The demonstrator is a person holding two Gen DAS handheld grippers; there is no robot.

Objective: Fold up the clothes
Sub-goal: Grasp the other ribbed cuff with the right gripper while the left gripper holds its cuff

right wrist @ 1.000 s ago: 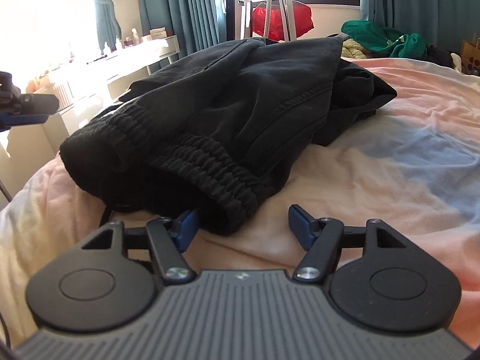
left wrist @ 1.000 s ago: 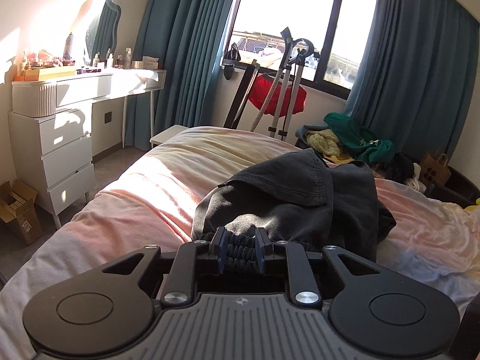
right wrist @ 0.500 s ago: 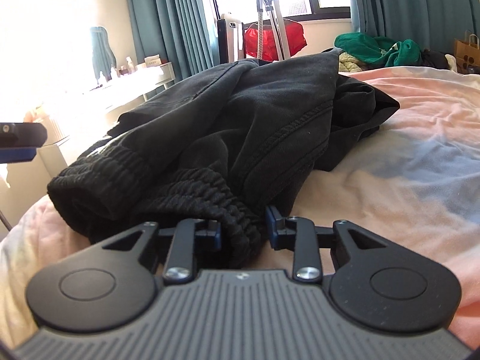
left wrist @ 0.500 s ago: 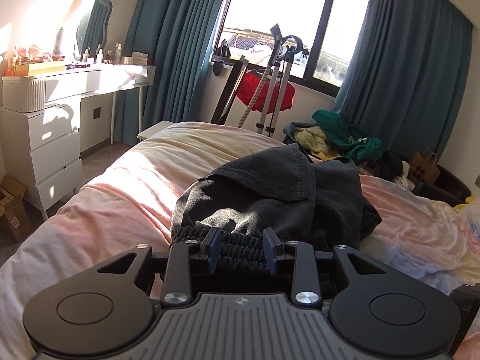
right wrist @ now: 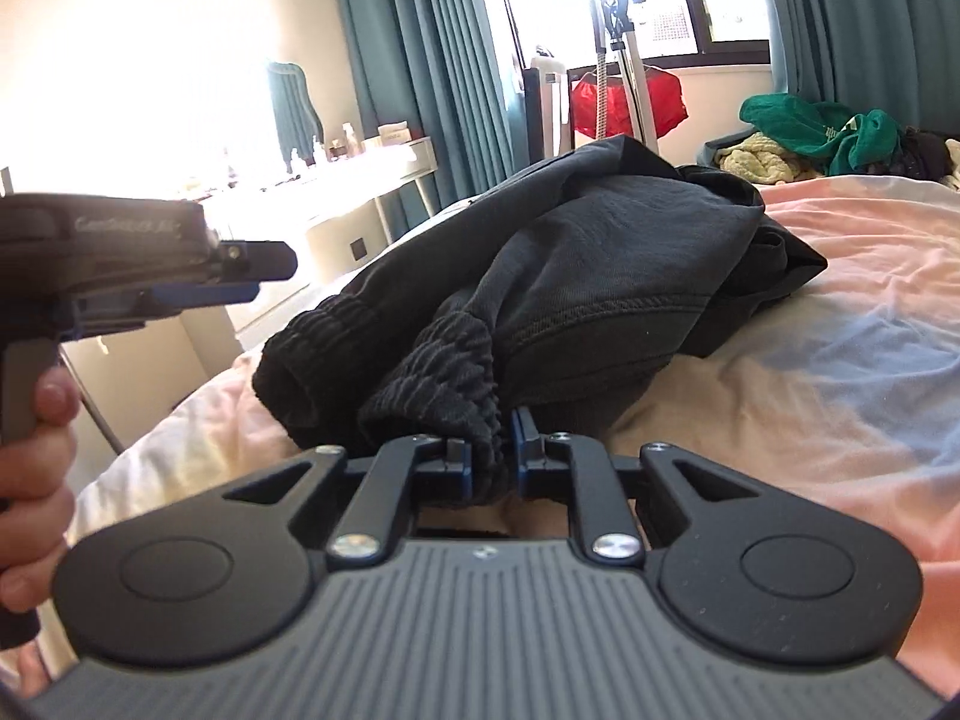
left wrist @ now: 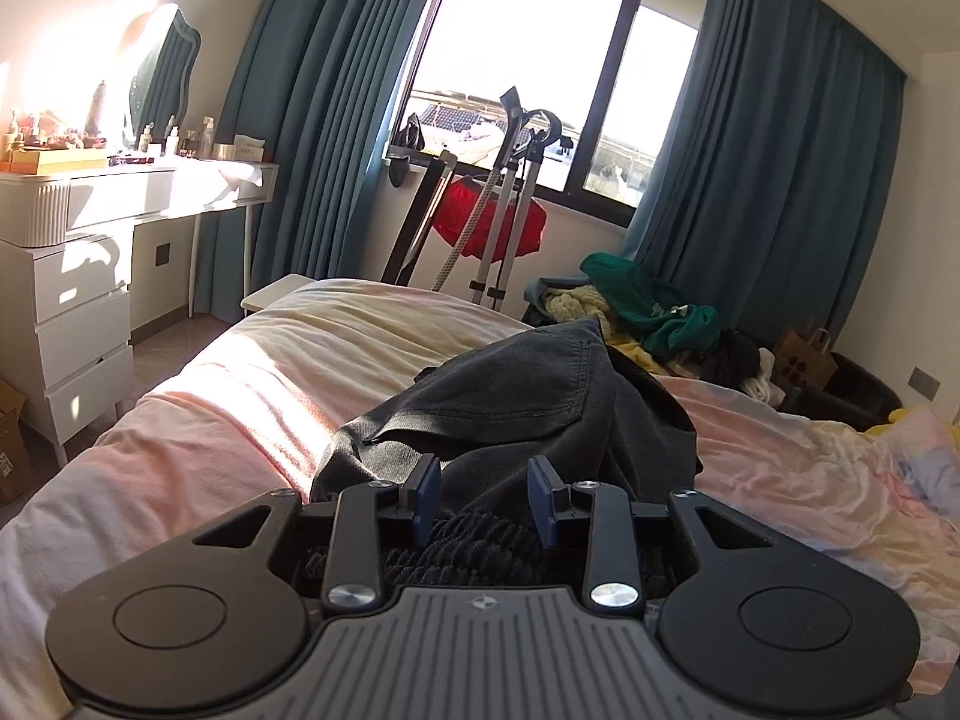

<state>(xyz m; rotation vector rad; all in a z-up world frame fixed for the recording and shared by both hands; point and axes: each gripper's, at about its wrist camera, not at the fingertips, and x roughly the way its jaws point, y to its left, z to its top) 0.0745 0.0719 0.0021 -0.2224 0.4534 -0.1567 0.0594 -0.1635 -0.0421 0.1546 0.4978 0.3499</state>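
A dark grey pair of trousers (left wrist: 528, 396) lies crumpled on the pink bed (left wrist: 270, 396). Its ribbed elastic waistband (right wrist: 444, 372) faces me. My left gripper (left wrist: 485, 495) is open, and the waistband lies just below and between its blue pads without being pinched. In the right wrist view the left gripper (right wrist: 240, 291) hovers to the left of the trousers (right wrist: 600, 264), above the bed, held by a hand (right wrist: 36, 450). My right gripper (right wrist: 491, 462) is shut on a bunch of the waistband at the near edge.
A white dresser (left wrist: 78, 276) with bottles stands by the left wall. A steamer stand (left wrist: 504, 228) with a red cloth is under the window. A pile of clothes (left wrist: 648, 306) and a paper bag (left wrist: 804, 354) sit beyond the bed's far right.
The left gripper has let go of the waistband, opened and lifted a little. The right gripper moved in and closed on the waistband.
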